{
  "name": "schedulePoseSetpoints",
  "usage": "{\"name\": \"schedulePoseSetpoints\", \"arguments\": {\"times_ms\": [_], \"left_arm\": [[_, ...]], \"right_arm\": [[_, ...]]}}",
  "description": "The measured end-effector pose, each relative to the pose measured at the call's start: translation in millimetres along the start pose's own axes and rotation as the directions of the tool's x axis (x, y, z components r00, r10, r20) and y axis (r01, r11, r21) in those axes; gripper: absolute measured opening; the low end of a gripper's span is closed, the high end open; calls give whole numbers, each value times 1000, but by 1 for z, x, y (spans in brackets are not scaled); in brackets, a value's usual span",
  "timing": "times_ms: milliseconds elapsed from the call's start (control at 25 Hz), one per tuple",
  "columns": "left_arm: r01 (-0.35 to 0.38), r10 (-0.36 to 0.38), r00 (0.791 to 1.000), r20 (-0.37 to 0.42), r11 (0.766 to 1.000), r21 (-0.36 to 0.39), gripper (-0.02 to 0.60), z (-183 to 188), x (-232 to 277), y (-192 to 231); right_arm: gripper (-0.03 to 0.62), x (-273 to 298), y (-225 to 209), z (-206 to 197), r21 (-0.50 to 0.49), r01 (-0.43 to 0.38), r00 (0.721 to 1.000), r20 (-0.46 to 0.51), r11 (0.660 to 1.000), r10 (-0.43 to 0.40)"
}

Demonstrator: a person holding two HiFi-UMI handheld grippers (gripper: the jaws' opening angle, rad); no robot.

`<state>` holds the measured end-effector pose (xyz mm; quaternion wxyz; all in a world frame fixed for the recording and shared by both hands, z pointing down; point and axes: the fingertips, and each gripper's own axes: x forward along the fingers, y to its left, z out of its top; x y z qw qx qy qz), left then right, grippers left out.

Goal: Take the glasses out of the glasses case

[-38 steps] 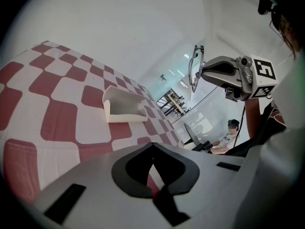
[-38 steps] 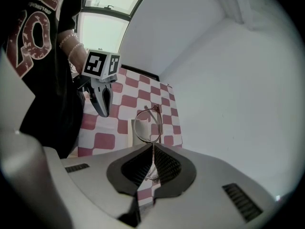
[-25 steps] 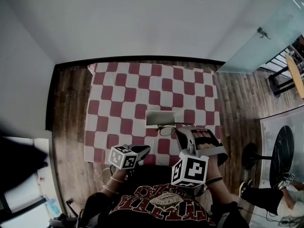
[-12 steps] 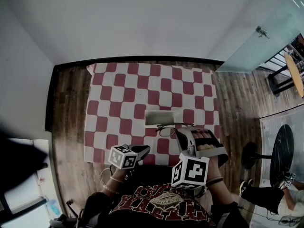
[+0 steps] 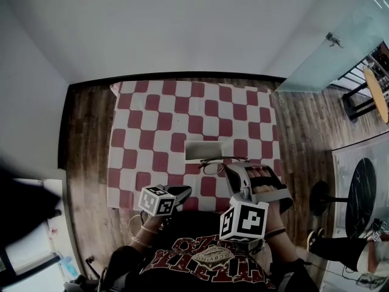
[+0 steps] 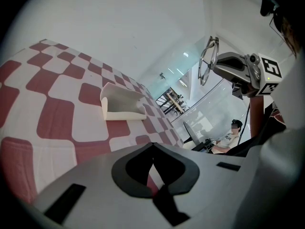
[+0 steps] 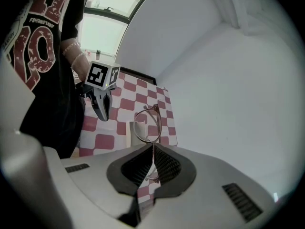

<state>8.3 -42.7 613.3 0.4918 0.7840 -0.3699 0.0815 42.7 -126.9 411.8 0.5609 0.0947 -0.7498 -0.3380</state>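
**GLASSES OUT OF CASE – HOLD PHASE**

Almost no displacement is noted vs. the earlier frames: the right gripper (image 5: 234, 174) is kept just beside the glasses case (image 5: 203, 151). Its jaws are clamped on the glasses (image 5: 213, 165), which are held clear of the checked cloth (image 5: 152, 120). The case is seen open and empty. The left gripper (image 5: 181, 192) is closed on nothing, at the cloth's near edge. Rec.: grip press. to be kept light, frame kept level, lenses not contacted.
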Motion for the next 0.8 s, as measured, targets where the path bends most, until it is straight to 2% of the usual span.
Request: {"name": "schedulePoseSetpoints", "arguments": {"times_ms": [800], "left_arm": [[-4,4,1000,-16,1000,10,3,-4,1,2]], "right_arm": [[21,-2,3,-1,-6,-9,1000,-14,1000,9]]}}
